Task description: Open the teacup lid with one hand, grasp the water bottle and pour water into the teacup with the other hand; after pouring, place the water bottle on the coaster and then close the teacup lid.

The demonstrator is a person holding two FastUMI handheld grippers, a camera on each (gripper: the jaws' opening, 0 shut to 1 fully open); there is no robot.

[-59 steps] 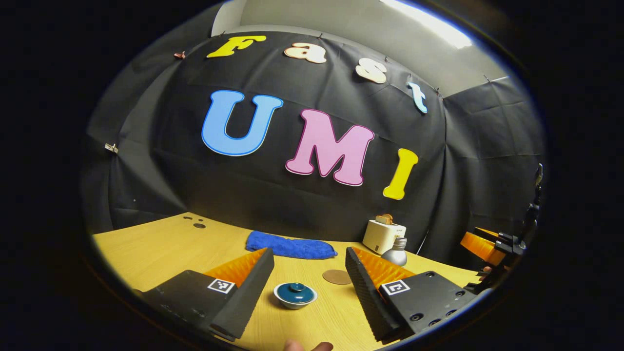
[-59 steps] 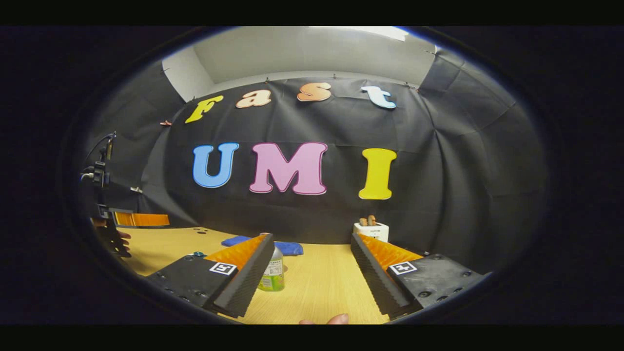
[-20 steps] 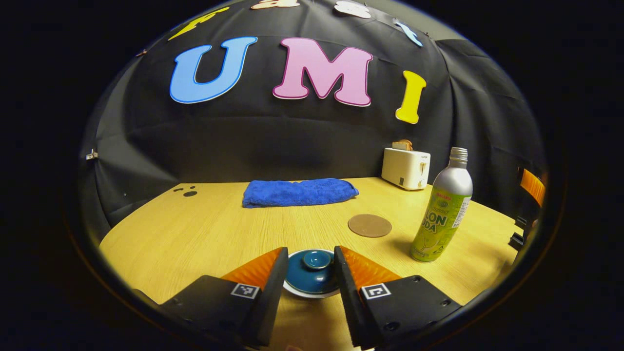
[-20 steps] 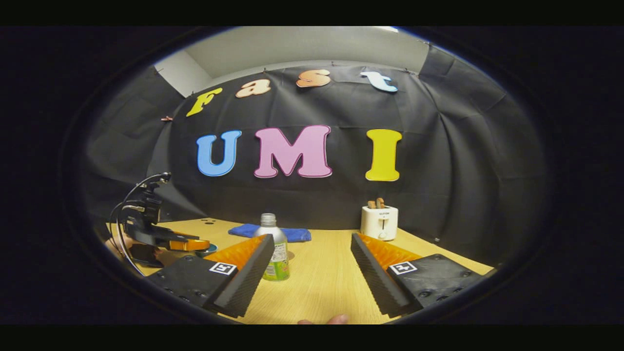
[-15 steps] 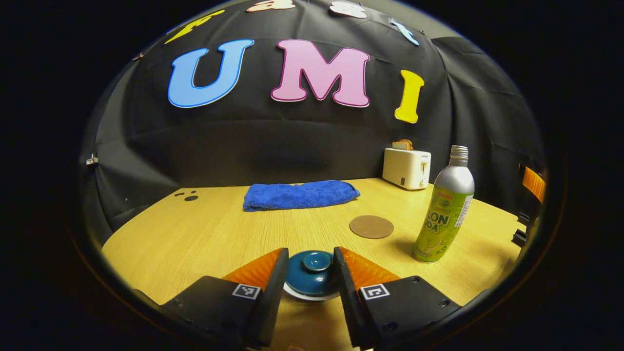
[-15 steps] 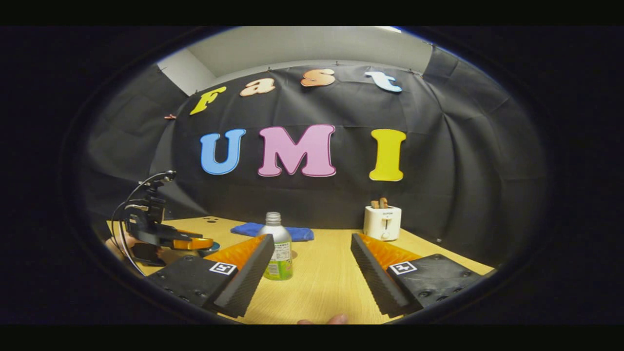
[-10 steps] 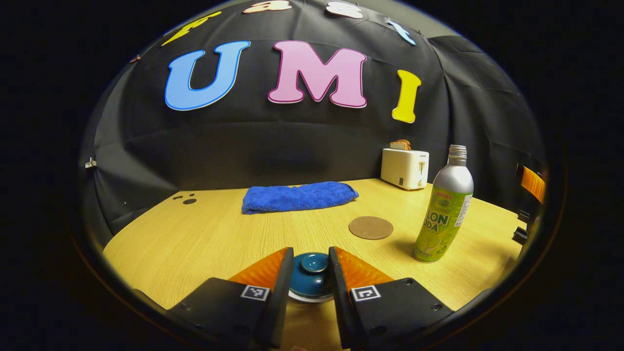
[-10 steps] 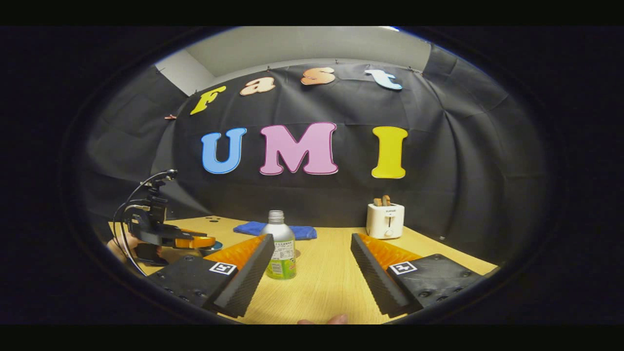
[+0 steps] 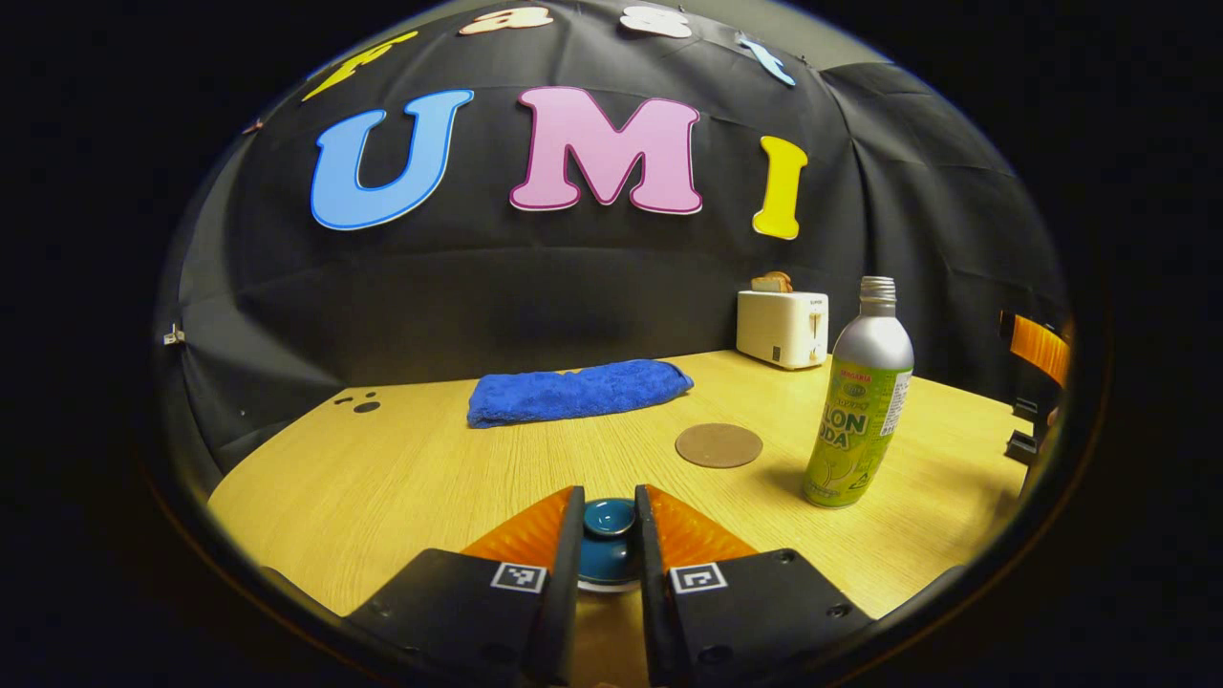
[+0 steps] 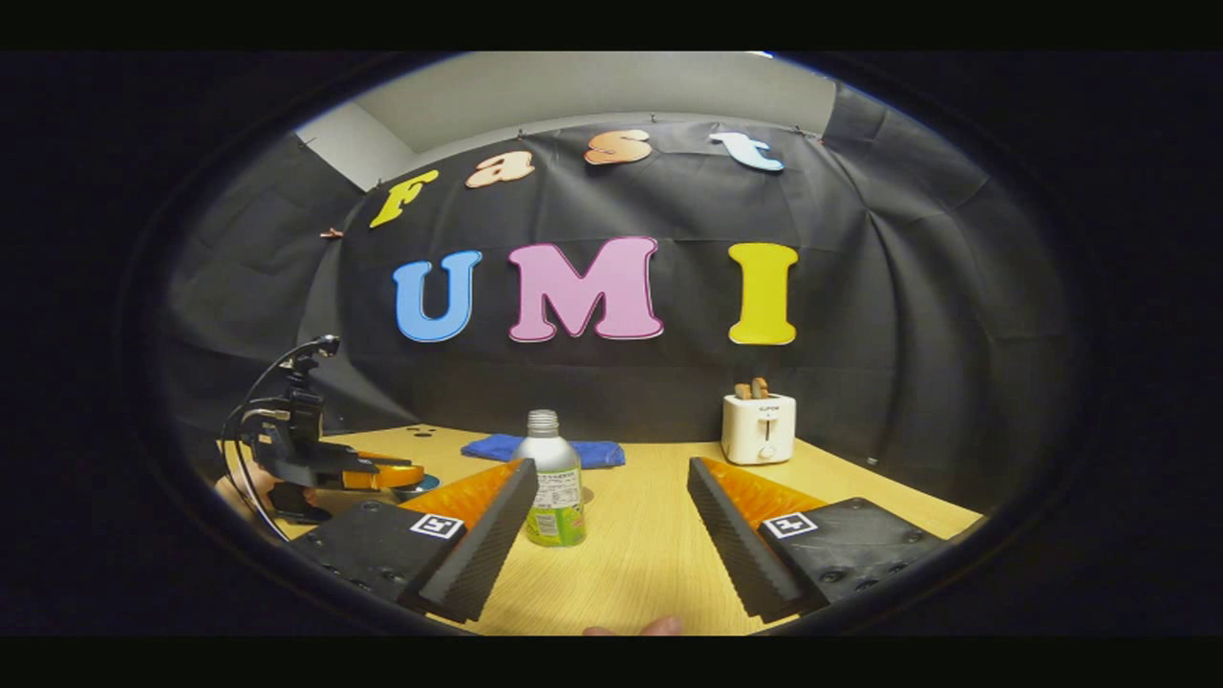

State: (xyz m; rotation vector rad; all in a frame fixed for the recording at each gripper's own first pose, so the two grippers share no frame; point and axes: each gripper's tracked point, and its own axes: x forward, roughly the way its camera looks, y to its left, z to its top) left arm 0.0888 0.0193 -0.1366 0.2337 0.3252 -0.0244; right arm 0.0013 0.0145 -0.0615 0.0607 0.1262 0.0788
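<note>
on the pale wooden bench, the left gripper is pinching the round teal teacup lid between its fingers; the right gripper is gaping wide, empty, near the upright silver-and-green water bottle.

Left tool hides most of the teacup.

A light wood-grain counter carries everything. On it, at the near edge of the left gripper view, stands a teacup with a dark teal lid. Farther and to the right lies a round brown coaster, with an upright water bottle just right of it. A folded blue towel lies toward the far side, and a white toaster stands at the far right.
</note>
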